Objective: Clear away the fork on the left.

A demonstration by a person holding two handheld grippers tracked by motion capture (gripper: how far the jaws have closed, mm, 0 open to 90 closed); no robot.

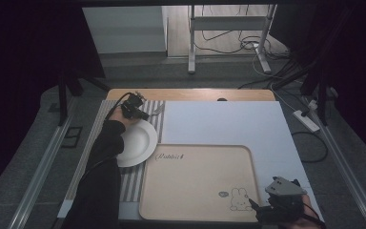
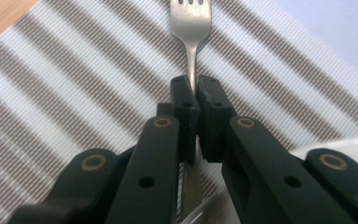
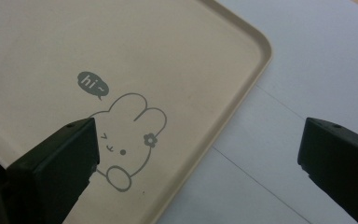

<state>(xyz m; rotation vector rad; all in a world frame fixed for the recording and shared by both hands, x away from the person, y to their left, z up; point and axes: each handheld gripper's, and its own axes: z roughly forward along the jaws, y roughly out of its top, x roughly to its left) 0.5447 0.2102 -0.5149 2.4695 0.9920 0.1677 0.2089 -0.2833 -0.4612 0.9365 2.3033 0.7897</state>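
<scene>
A metal fork (image 2: 192, 28) lies on a striped placemat (image 2: 74, 84), tines pointing away from me. My left gripper (image 2: 196, 95) is shut on the fork's handle; in the high view this gripper (image 1: 140, 113) sits at the far left of the table, just beyond a white plate (image 1: 136, 142), with the fork (image 1: 158, 110) poking out to its right. A beige tray (image 1: 198, 183) with a rabbit drawing fills the near middle. My right gripper (image 1: 257, 206) hovers at the tray's near right corner, jaws wide open and nothing between them (image 3: 200, 158).
The placemat (image 1: 138, 176) runs down the left side under the plate. A pale sheet (image 1: 228, 124) covers the table right of it. Beyond the table stand a metal frame (image 1: 228, 28) and loose cables; a power strip (image 1: 306, 119) lies on the floor at the right.
</scene>
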